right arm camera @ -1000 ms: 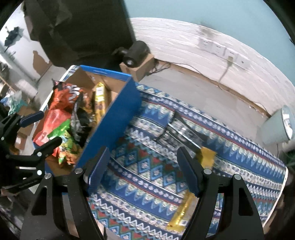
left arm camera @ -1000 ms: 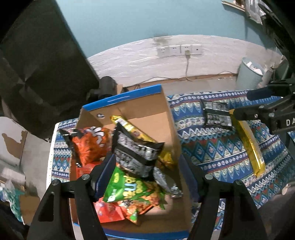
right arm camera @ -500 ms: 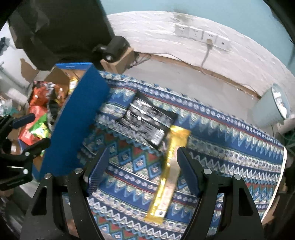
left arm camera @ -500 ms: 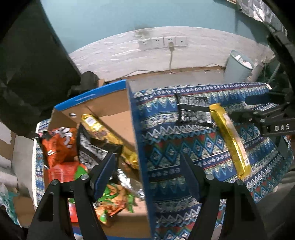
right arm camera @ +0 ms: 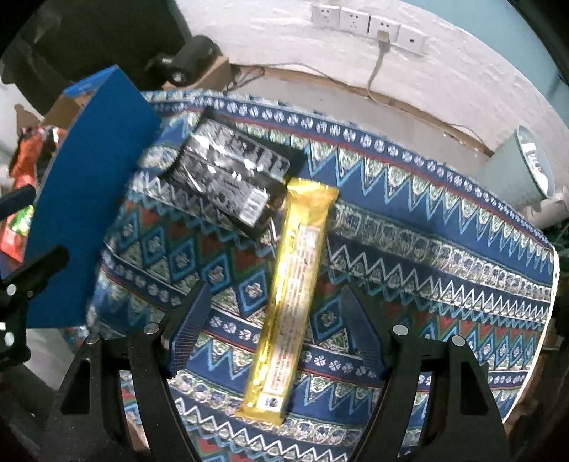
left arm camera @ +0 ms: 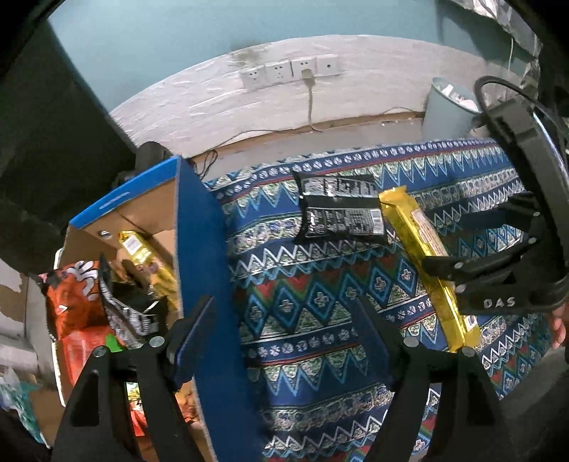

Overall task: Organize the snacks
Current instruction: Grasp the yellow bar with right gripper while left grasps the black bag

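A long gold snack bar lies on the patterned cloth, its far end beside a black snack pack. Both also show in the left wrist view: the gold bar and the black pack. My right gripper is open, its fingers on either side of the gold bar, not touching it. My left gripper is open and empty over the cloth beside the blue cardboard box. The box holds an orange bag, a black pack and a gold pack.
The patterned tablecloth covers the table; its edge runs at the right. A grey waste bin stands on the floor beyond. Wall sockets with a cable are on the back wall. A dark camera on a small box sits behind.
Both grippers have moved right, away from the box. The right gripper has come over the gold bar, which now lies between its fingers. The left gripper left the box opening.
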`<action>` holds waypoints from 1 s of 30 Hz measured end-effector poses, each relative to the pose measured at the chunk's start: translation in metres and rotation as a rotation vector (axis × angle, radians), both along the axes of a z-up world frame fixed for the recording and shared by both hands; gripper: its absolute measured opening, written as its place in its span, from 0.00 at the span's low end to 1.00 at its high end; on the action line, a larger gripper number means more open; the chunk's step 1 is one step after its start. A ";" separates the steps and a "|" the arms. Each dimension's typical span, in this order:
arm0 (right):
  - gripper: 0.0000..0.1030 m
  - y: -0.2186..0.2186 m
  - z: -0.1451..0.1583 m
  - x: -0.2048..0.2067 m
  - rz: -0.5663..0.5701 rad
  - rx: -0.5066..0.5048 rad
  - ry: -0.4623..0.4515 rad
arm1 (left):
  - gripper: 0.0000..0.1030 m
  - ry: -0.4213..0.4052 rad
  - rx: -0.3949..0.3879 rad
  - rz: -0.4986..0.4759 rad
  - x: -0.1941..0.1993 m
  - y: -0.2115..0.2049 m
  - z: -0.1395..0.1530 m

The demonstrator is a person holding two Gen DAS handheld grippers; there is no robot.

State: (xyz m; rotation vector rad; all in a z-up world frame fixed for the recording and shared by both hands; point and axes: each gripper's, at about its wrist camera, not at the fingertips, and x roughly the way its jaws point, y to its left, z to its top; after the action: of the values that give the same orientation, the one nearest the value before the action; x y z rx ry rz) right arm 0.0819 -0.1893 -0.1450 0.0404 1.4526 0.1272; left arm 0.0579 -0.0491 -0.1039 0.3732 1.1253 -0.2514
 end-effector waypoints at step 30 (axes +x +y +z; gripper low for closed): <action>0.27 -0.072 -0.043 0.009 -0.037 -0.080 -0.002 | 0.85 0.062 -0.112 0.059 0.067 -0.038 -0.047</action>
State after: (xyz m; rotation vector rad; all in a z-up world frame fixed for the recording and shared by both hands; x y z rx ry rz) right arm 0.0905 -0.2612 -0.1882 0.0016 1.4529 0.0389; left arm 0.1253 -0.0874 -0.1506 0.2343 1.1757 -0.2740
